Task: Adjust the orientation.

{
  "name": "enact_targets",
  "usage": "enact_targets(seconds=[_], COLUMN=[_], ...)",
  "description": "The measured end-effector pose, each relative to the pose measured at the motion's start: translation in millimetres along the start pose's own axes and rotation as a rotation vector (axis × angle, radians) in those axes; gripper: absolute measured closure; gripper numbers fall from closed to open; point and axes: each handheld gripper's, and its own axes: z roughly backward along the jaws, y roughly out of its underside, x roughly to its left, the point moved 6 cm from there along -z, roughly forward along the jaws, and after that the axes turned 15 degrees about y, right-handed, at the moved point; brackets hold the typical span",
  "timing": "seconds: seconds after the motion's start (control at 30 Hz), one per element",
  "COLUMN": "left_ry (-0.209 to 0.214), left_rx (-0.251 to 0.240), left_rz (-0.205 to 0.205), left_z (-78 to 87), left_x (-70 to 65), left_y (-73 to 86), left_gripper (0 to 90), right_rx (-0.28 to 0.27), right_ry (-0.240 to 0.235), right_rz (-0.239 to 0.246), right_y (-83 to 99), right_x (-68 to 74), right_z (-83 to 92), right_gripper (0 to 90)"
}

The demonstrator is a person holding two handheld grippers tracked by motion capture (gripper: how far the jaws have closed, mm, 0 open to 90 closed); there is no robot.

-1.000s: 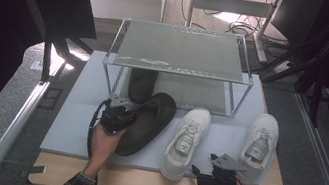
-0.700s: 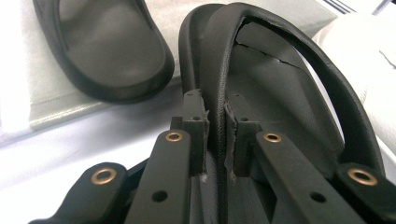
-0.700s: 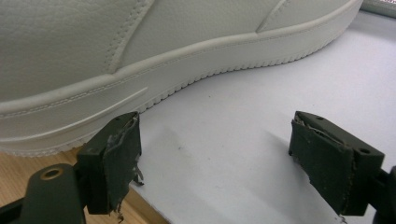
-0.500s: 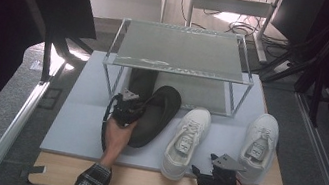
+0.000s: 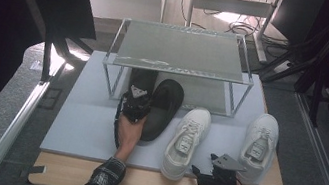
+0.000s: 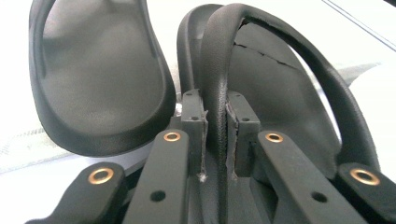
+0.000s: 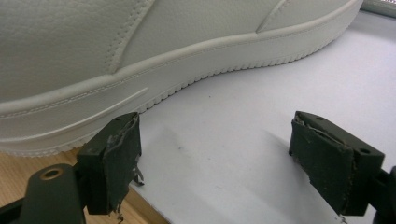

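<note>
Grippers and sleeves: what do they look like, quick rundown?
Both grippers are black. The left gripper and right gripper each carry a grey three-cornered plate on top. Linkage arms have brass-ringed rivets; the pads are dark with frayed edges. A plaid sleeve covers the left forearm.

Two black sandals, two white sneakers, one clear rack, one grey mat, two tongs.

Black slipper held by its strap at the rack's front.
Matte black, angled toe-far, beside a second black slipper on its left.
</note>
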Motion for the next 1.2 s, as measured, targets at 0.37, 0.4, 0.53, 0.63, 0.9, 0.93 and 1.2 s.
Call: enact_targets(seconds=[0.37,0.4,0.53,0.63,0.9,0.93,1.2], left_ry=[0.029,0.04,0.081,0.1,0.185,0.19,0.262], left_rx=[-0.007,-0.008,-0.008,0.007,0.023,0.029,0.063], left_rz=[-0.013,-0.017,-0.035,-0.059,-0.085,-0.09,-0.148], left_z=[9.3,12.1,23.5,34.2,62.2,65.1,82.4], left_x=[4.6,4.8,3.2,2.5,-2.0,-3.6,-22.9], left_y=[3.1,3.3,5.6,10.1,27.4,30.3,55.8], left_gripper=[75.3,75.3,77.8,81.6,89.5,89.5,89.5], right_rx=[0.0,0.0,0.0,0.0,0.001,0.001,0.001], right_ry=[-0.001,-0.001,0.0,0.001,0.002,0.002,0.002], right_rz=[0.001,0.001,0.002,0.003,0.004,0.004,0.004], right_y=[0.0,0.1,0.1,0.1,0.1,0.1,0.1], right_x=[-0.1,-0.1,0.1,0.1,0.2,0.2,0.2], right_z=[0.1,0.1,0.0,0.0,0.0,0.0,0.0], right_gripper=[17.0,17.0,17.0,17.0,17.1,17.0,17.1])
